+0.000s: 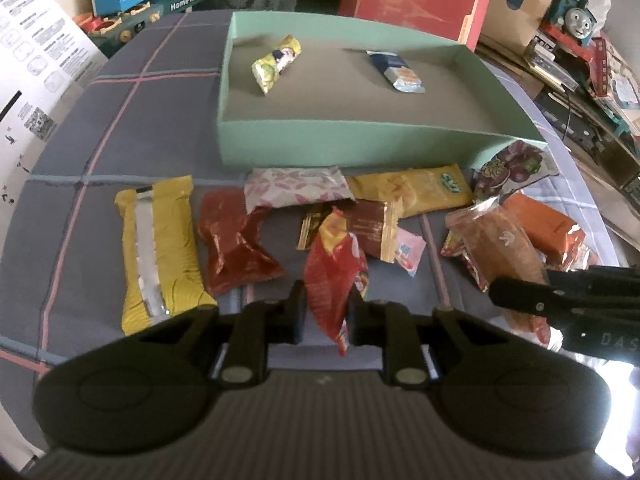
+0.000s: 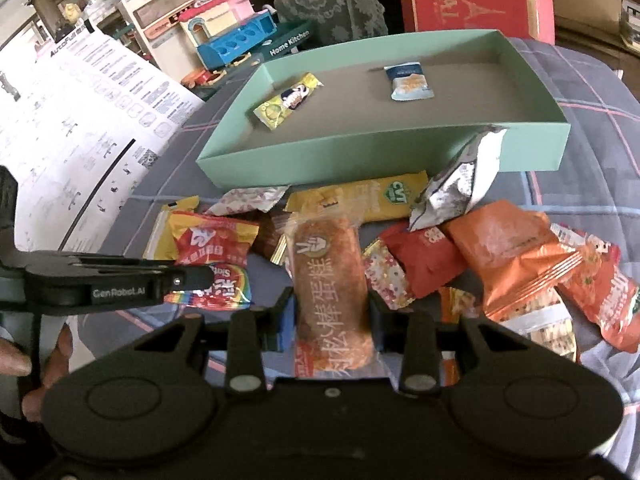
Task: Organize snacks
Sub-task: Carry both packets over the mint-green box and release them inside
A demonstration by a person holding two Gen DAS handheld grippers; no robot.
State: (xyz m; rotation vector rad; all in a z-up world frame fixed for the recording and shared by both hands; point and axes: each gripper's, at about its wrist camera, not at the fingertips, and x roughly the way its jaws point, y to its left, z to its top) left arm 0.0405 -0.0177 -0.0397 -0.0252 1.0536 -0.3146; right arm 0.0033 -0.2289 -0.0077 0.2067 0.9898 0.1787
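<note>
Left hand-held gripper (image 1: pixel 325 312): clamped on red snack packet (image 1: pixel 334 276). Right hand-held gripper (image 2: pixel 330 316): clamped on cake bar (image 2: pixel 330 276). Green box (image 1: pixel 320 142): behind snack pile.

The green box (image 1: pixel 304 148) floor lies mostly bare in the upper centre, with only a yellow packet (image 1: pixel 276 65) and a blue packet (image 1: pixel 396 71) apart on it. Its near wall and the crowded snack pile (image 1: pixel 360 216) below stand in the way.
</note>
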